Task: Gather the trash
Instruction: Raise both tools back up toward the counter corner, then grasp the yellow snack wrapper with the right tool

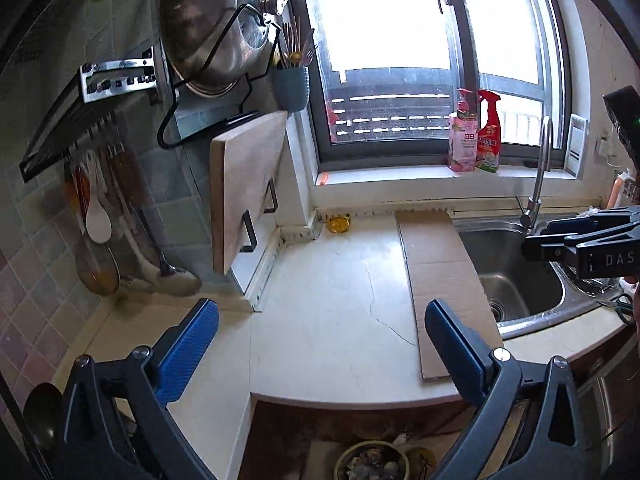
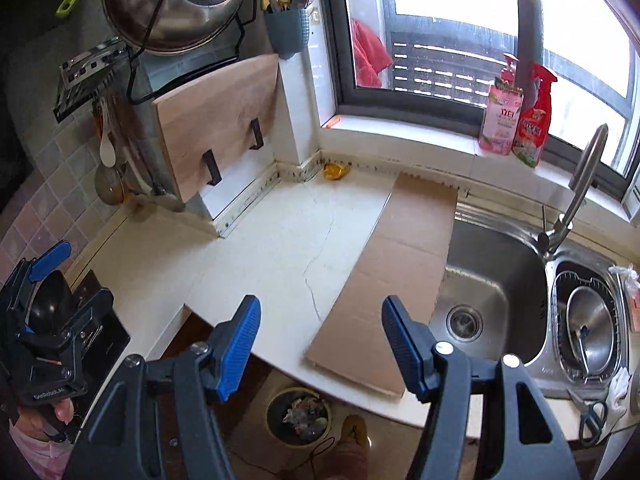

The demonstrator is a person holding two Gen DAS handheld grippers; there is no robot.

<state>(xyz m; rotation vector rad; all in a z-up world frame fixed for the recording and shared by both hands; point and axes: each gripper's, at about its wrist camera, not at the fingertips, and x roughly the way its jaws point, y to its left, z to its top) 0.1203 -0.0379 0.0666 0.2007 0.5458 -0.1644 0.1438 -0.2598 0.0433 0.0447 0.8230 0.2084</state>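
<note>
Cardboard (image 2: 384, 276) flat on counter (image 2: 280, 248), long axis toward window.

A home kitchen: steel sink (image 2: 492, 280), hung pot lid (image 1: 212, 28), tiled wall (image 1: 36, 216).

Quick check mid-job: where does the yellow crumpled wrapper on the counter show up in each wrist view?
Left wrist: yellow wrapper just above centre, in the counter's back corner under the window sill.
Right wrist: yellow wrapper upper centre, same back corner.
Shared landmark: the cardboard sheet lies to its right in both.
</note>
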